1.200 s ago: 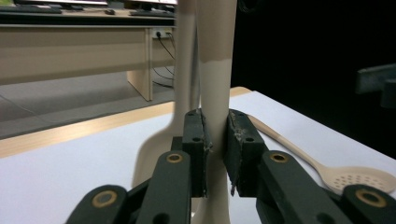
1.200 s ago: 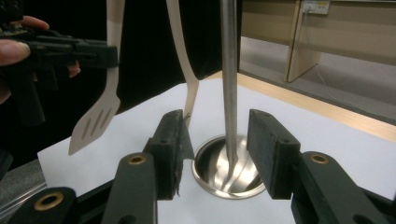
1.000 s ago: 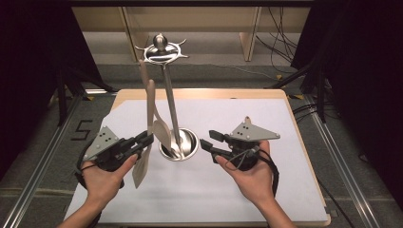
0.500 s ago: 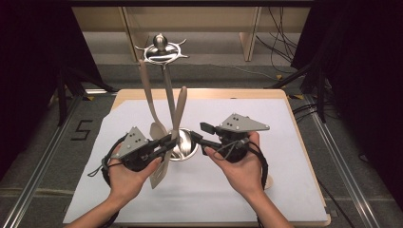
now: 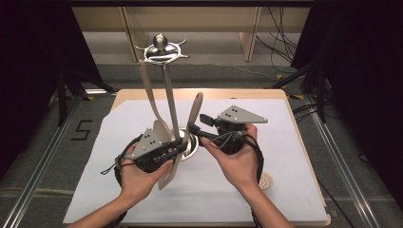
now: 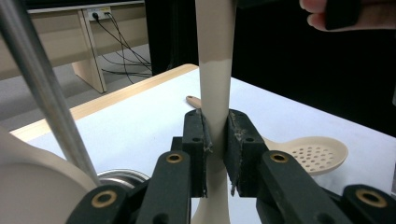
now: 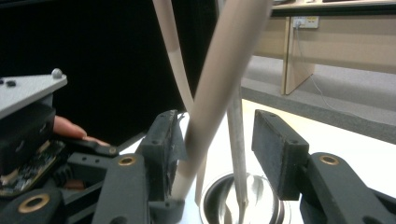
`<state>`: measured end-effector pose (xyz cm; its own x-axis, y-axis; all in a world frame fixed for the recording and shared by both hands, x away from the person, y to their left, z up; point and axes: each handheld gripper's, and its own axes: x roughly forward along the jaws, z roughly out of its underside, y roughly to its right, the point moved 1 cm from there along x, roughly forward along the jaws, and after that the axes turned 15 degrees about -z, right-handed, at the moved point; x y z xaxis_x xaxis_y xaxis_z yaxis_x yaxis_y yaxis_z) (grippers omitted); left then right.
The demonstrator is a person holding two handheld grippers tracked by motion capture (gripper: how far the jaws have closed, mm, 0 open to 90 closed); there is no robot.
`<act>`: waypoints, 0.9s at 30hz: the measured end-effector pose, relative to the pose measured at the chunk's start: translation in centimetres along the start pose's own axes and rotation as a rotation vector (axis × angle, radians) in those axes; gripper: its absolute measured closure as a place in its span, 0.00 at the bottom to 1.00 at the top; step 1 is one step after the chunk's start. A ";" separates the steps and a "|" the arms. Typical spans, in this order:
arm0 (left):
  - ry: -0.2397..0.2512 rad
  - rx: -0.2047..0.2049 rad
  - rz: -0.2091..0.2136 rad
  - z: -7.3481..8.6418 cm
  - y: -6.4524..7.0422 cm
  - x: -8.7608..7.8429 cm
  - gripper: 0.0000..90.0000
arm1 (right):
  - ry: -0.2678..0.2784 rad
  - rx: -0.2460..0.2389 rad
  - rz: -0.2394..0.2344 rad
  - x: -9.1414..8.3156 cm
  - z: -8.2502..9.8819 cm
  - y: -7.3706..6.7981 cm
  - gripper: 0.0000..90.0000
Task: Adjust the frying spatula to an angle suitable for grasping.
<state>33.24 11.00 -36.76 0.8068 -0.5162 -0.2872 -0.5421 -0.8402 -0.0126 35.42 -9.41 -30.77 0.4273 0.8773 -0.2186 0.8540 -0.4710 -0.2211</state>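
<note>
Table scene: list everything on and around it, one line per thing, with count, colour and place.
Utensil stand: one, silver, pole rising from a round base at the table's middle.
Hanging spoon: one, beige, on the stand's top ring.
Spatula: one, beige, tilted upright beside the pole.
Slotted spoon: one, beige, flat on the sheet.
Sheet: one, white, over the tabletop.
Table: one, light wood.
Left gripper: black, shut on the spatula.
Right gripper: black, jaws just opened, apart around the spatula handle.
Hands: two, each holding a gripper.
</note>
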 end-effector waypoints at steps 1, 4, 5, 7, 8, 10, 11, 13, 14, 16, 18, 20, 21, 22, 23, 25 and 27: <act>-0.005 0.005 0.002 0.0 0.1 0.0 0.87 | 0.004 0.009 -0.008 0.1 0.0 0.0 0.58; -0.008 0.016 0.007 0.1 0.5 0.2 0.87 | -0.002 0.025 -0.005 0.3 -0.1 0.0 0.62; -0.008 0.022 0.008 0.1 0.6 0.2 0.87 | 0.004 0.043 -0.013 0.3 -0.1 0.0 0.63; -0.013 0.032 0.011 0.2 0.7 0.3 0.87 | 0.002 0.038 -0.001 0.3 -0.2 0.1 0.67; -0.012 0.030 0.013 0.2 0.8 0.3 0.87 | -0.006 0.032 0.000 0.2 -0.3 0.1 0.73; -0.016 0.031 0.019 0.2 0.8 0.5 0.87 | -0.005 0.053 -0.006 0.1 -0.3 0.0 0.77; -0.016 0.031 0.019 0.2 0.8 0.5 0.86 | -0.003 0.055 -0.014 0.1 -0.3 0.0 0.78; -0.017 0.033 0.032 0.1 0.8 0.6 0.86 | 0.007 0.052 -0.036 0.0 -0.4 0.0 0.80; -0.017 0.033 0.032 0.1 0.8 0.6 0.86 | 0.007 0.052 -0.036 0.0 -0.4 0.0 0.80; -0.020 0.042 0.063 -0.1 0.7 0.8 0.85 | 0.013 0.041 -0.061 -0.2 -0.6 -0.4 0.81; -0.027 0.052 0.113 -0.4 0.5 1.0 0.82 | 0.021 0.021 -0.077 -0.2 -0.6 -0.4 0.81; -0.028 0.049 0.198 -0.7 0.0 1.4 0.68 | 0.002 0.007 -0.103 -0.4 -0.8 -0.5 0.81; -0.028 0.049 0.198 -0.7 0.0 1.4 0.66 | 0.002 0.007 -0.103 -0.4 -0.8 -0.5 0.81; -0.031 0.044 0.226 -0.8 -0.2 1.5 0.66 | -0.002 -0.006 -0.105 -0.5 -0.8 -0.5 0.82; -0.037 0.044 0.259 -0.9 -0.4 1.6 0.61 | -0.017 -0.007 -0.135 -0.7 -0.9 -0.5 0.82; -0.052 0.037 0.325 -1.1 -0.6 1.7 0.60 | -0.028 -0.020 -0.149 -0.8 -0.8 -0.4 0.82; -0.058 0.035 0.399 -1.2 -0.9 1.9 0.58 | -0.042 -0.021 -0.169 -1.0 -0.7 -0.5 0.82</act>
<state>35.53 10.58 -36.09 0.5175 -0.7897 -0.3294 -0.8186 -0.5690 0.0780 34.75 -10.01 -29.80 0.2645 0.9390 -0.2199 0.9188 -0.3147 -0.2385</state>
